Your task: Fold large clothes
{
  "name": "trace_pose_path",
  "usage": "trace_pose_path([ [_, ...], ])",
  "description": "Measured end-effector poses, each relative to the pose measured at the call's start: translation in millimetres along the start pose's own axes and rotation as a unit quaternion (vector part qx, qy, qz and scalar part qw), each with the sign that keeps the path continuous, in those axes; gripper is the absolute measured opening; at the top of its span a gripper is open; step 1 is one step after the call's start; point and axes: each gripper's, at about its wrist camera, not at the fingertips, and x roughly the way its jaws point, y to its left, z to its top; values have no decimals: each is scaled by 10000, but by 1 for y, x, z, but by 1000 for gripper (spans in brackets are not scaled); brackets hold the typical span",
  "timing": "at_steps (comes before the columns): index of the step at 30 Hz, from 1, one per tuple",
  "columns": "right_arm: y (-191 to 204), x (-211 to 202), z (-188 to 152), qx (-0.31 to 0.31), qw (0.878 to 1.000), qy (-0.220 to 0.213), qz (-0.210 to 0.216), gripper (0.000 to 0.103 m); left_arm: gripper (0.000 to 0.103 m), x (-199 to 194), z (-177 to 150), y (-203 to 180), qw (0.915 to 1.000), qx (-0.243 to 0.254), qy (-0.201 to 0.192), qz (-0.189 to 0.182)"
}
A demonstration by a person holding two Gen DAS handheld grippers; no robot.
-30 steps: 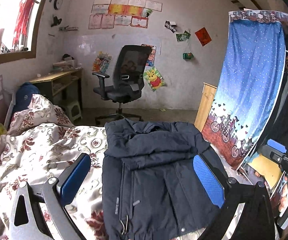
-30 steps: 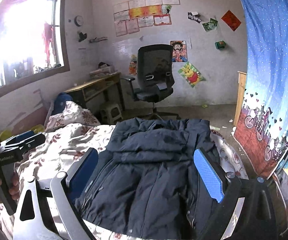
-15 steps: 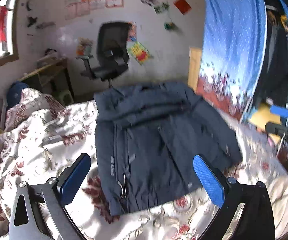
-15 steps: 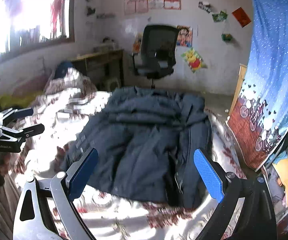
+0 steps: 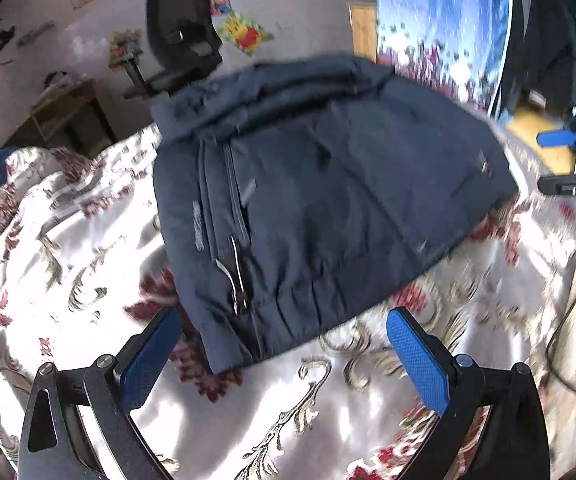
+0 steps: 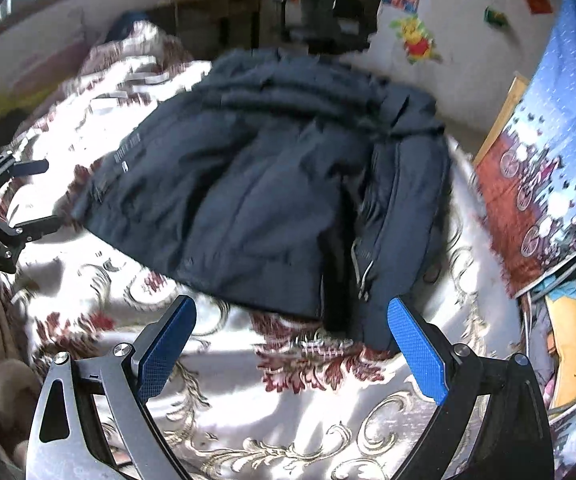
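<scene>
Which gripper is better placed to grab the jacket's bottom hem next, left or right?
Slightly the left. The left gripper, open, has the navy jacket hem corner just ahead of its fingertips. The right gripper, also open, faces the hem across a little more floral bedspread.

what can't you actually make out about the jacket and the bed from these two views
- Jacket chest lettering: motion blur, both views.
- Jacket's underside and any tucked sleeves: hidden by its own top layers.
- Bedspread near edge: cut off by left gripper and right gripper frames.
- Office chair base: behind the jacket.
</scene>
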Motion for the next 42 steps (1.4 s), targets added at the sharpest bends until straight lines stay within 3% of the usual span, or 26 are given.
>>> trace_pose_path([
  [9,-1,71,-5,161,9921,1246,13,94,103,54,-17,-1,9978,68,662,43],
  [12,1,93,-7,134,9869,1609,-84,94,103,65,-20,-6,9967,240,748,187],
  [16,3,111,-9,116,9835,1783,-291,94,103,73,-25,-22,9926,743,674,681],
  [20,2,115,-11,283,9835,1760,-308,94,103,78,-29,-36,9842,1201,507,1198],
  [27,-1,109,-20,576,9842,1673,-89,94,102,76,-38,-73,9573,2204,-92,1868],
  [28,-1,110,-21,597,9838,1689,-78,94,100,75,-40,-77,9533,2315,-196,1928],
  [31,4,114,-26,532,9833,1736,-111,94,67,72,-41,-85,9439,2544,-335,2079],
  [33,4,118,-26,442,9837,1740,-132,94,36,72,-40,-88,9442,2574,-347,2027],
  [35,13,118,-27,309,9847,1704,-170,94,23,66,-37,-88,9492,2476,-444,1889],
  [38,27,119,-29,139,9858,1660,-215,94,12,58,-27,-75,9568,2217,-674,1756],
  [42,40,121,-33,-86,9862,1611,-381,94,9,33,-2,-51,9699,1629,-879,1582],
])
